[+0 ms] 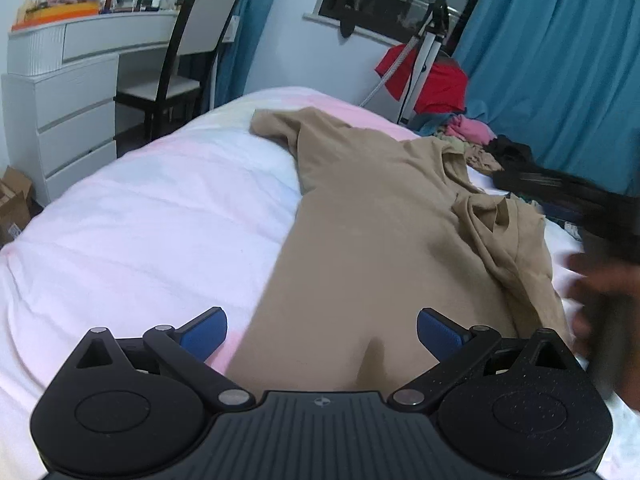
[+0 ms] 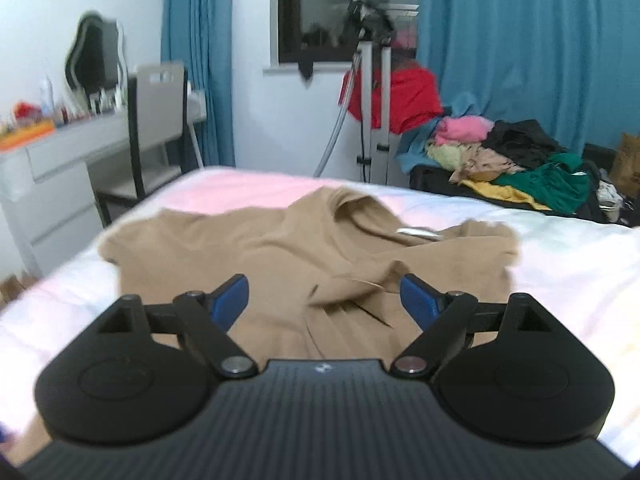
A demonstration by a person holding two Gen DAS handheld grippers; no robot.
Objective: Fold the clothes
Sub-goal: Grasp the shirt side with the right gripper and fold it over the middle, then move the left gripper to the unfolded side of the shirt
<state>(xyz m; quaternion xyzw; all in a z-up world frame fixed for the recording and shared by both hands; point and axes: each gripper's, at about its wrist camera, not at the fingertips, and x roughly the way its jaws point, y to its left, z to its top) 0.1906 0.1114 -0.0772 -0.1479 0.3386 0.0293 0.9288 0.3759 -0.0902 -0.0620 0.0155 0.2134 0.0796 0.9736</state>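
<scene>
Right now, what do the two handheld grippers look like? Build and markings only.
Both match: the left gripper and right gripper have matte black ribbed bodies, two round black housings, black linkage arms with silver pivot pins, and blue fingers. A small round emblem sits at centre. No cables or sleeves are visible.

Bare white-pink quilted bed cover [image 1: 132, 216] at 9 to 11 o'clock of left wrist view: open passage. Tan cotton T-shirt [image 1: 372, 216] spreads 12 to 3 o'clock, bunched folded sleeve at 2. Blurred dark right gripper [image 1: 600, 280] blocks 3 o'clock edge. Heaped mixed-colour clothes pile [image 2: 516, 160] crowds 1 o'clock beyond bed; silver metal tripod stand [image 2: 374, 112] at 12.
</scene>
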